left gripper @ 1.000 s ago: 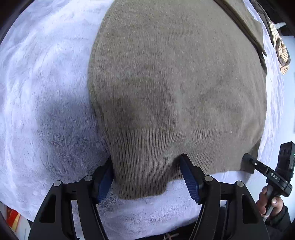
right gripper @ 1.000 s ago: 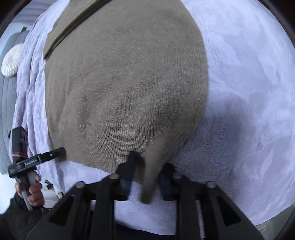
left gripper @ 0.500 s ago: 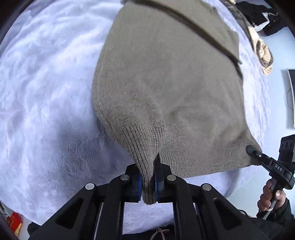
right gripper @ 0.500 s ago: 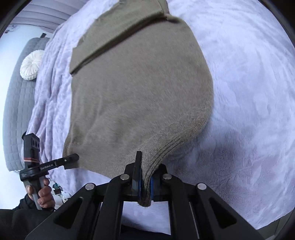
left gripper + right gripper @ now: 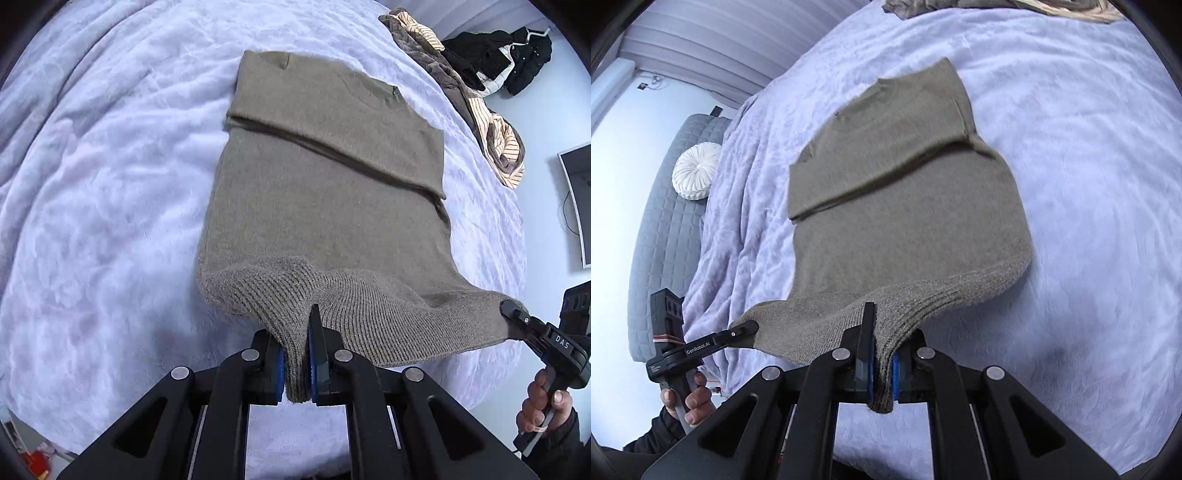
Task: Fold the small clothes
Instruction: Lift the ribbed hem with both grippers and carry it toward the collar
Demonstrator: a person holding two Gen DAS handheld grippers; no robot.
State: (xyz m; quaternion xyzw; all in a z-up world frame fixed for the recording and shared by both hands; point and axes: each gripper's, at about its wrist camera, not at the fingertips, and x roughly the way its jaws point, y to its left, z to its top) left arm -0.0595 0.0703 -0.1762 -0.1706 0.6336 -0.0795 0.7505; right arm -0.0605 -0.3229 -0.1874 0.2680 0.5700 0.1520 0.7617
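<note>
Your left tool [image 5: 297,363] and right tool [image 5: 881,363] each pinch the olive sweater's [image 5: 325,206] near ribbed hem, raised off the bed [image 5: 103,184].

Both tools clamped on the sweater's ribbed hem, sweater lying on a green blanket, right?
Not quite. Both tools, left tool and right tool, are shut on the ribbed hem of the sweater, but the blanket is pale lavender-white, not green. The left wrist view shows it.

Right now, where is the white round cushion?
In the right wrist view, the white round cushion lies far left on the grey quilted headboard, beside the lavender blanket and left of the olive sweater. The left wrist view does not show it.
</note>
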